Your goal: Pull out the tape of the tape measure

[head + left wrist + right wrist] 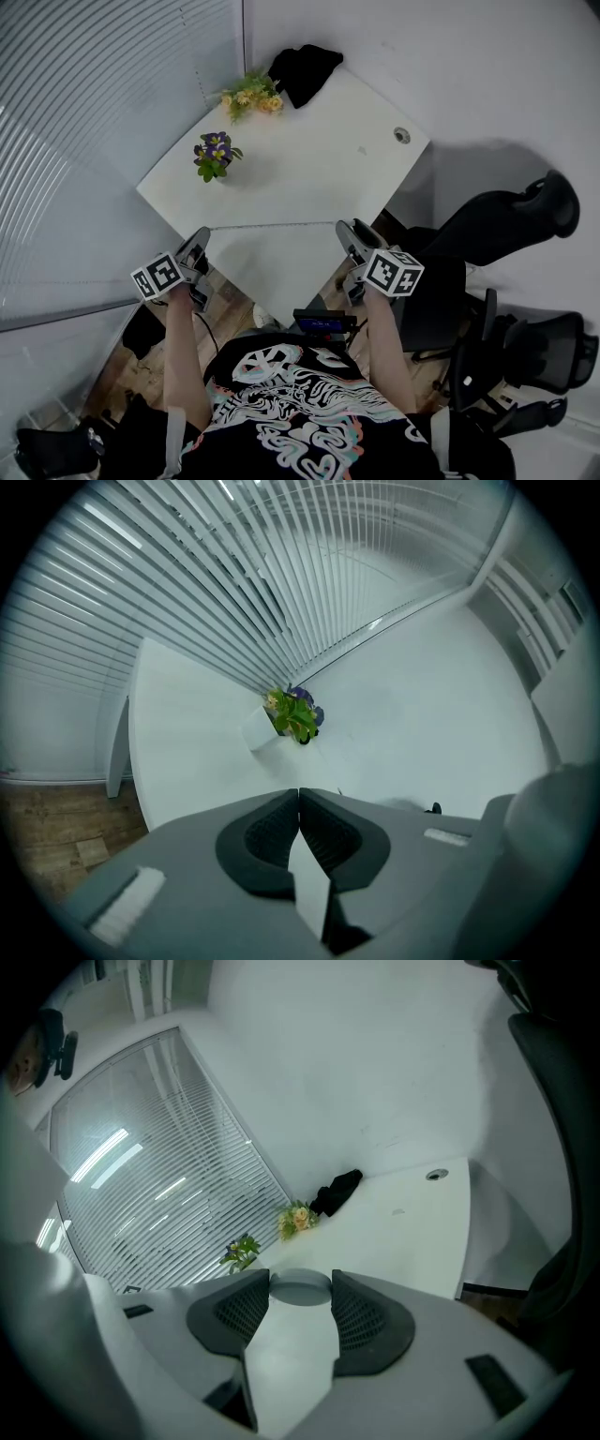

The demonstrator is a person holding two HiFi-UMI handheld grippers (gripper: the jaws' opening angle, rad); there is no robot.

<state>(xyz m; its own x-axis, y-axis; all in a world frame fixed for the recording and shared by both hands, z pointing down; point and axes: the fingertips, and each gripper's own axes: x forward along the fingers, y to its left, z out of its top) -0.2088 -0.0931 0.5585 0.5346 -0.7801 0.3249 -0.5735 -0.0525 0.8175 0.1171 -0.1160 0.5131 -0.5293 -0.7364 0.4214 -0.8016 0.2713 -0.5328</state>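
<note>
In the right gripper view a round grey case, the tape measure (pixel 300 1290), sits between the tips of my right gripper (pixel 301 1279). Both pads touch its sides, with the jaws standing wide. No pulled-out tape shows there. My left gripper (pixel 299 795) is shut, pad against pad, and I can make out nothing between them. In the head view the left gripper (pixel 200 242) and right gripper (pixel 349 232) hover apart at the near edge of the white desk (pixel 309 159). The case itself is hidden in that view.
A pot of purple flowers (pixel 216 155), a yellow bouquet (pixel 251 94) and a black cloth (pixel 305 70) sit at the desk's far side. Black office chairs (pixel 511 220) stand to the right. Window blinds (pixel 103 112) run along the left.
</note>
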